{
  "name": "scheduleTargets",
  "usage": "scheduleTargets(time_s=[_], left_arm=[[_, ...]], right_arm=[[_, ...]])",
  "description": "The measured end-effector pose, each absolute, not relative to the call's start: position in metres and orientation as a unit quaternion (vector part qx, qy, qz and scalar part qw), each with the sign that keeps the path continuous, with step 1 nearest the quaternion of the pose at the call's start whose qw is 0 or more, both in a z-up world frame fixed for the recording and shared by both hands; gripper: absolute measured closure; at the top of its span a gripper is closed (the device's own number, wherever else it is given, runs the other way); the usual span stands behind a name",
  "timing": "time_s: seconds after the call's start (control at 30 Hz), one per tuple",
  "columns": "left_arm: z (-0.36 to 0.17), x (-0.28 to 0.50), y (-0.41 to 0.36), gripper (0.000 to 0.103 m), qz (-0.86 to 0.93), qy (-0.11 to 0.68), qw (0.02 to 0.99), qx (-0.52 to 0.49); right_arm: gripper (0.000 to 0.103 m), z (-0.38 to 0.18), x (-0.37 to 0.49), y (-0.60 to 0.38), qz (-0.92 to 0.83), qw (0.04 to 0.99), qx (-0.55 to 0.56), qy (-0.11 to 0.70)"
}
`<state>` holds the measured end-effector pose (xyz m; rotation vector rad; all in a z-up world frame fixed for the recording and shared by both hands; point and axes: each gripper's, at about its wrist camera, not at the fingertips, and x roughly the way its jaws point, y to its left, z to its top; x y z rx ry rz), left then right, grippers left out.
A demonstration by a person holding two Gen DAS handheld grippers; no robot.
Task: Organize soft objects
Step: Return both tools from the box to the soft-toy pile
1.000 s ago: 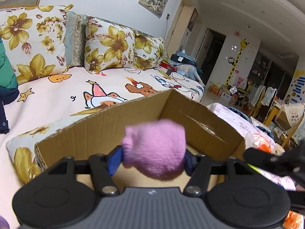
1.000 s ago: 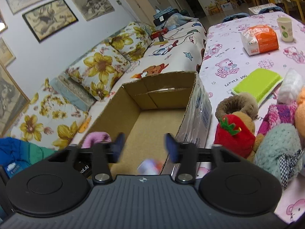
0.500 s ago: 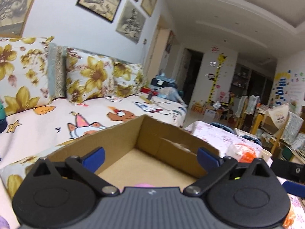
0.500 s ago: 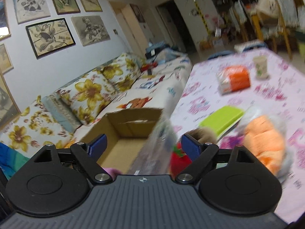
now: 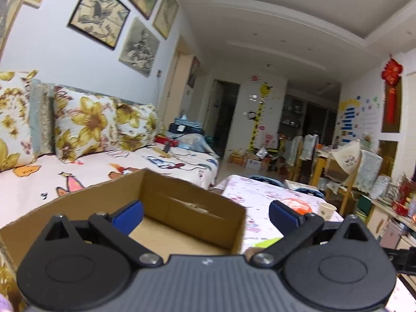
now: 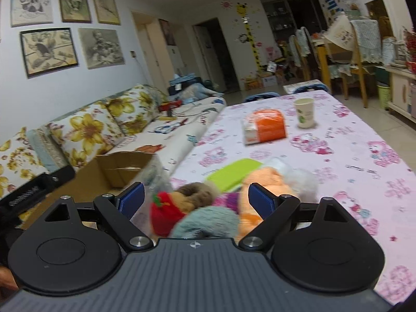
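The left wrist view looks level, close over the box point(image 5: 192, 223), toward the sofa point(image 5: 85, 140) and hallway. The right wrist view faces down the table point(image 6: 338, 156), just above the toys point(image 6: 208, 208). Both share box, sofa and hallway.

Home living room: floral-cushioned sofa point(image 6: 109, 130), framed pictures point(image 5: 98, 18), giraffe height chart point(image 6: 249, 33), dining chairs point(image 6: 345, 46).

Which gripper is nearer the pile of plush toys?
Right. The right gripper hangs open right over the pile of plush toys; the left gripper faces the brown cardboard box.
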<state>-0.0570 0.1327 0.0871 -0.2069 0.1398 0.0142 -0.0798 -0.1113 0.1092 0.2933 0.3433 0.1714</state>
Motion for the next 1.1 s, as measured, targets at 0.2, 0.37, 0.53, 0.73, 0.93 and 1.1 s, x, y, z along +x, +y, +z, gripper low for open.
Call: scheduleTargets(time_s=[0.2, 0.37, 0.53, 0.73, 0.93, 1.1], left_arm=[[0.086, -0.058, 0.117, 0.001, -0.014, 0.066, 0.995, -0.078], [0.085, -0.056, 0.106, 0.001, -0.033, 0.068, 0.995, -0.065], [0.081, -0.055, 0.096, 0.001, -0.052, 0.072, 0.995, -0.055], [0.076, -0.056, 0.077, 0.001, -0.080, 0.088, 0.992, -0.032], [0.068, -0.055, 0.058, 0.001, -0.111, 0.113, 0.987, -0.006], [0.061, -0.054, 0.043, 0.001, -0.131, 0.128, 0.983, 0.012]], right_arm=[[0.000, 0.110, -0.075, -0.123, 0.039, 0.969, 0.159, 0.184], [0.000, 0.106, -0.076, -0.132, 0.018, 0.967, 0.176, 0.181], [0.000, 0.099, -0.078, -0.141, -0.002, 0.964, 0.193, 0.184], [0.000, 0.094, -0.079, -0.149, -0.006, 0.959, 0.213, 0.185], [0.000, 0.089, -0.078, -0.156, -0.015, 0.958, 0.218, 0.185], [0.000, 0.084, -0.073, -0.161, -0.022, 0.955, 0.226, 0.189]])
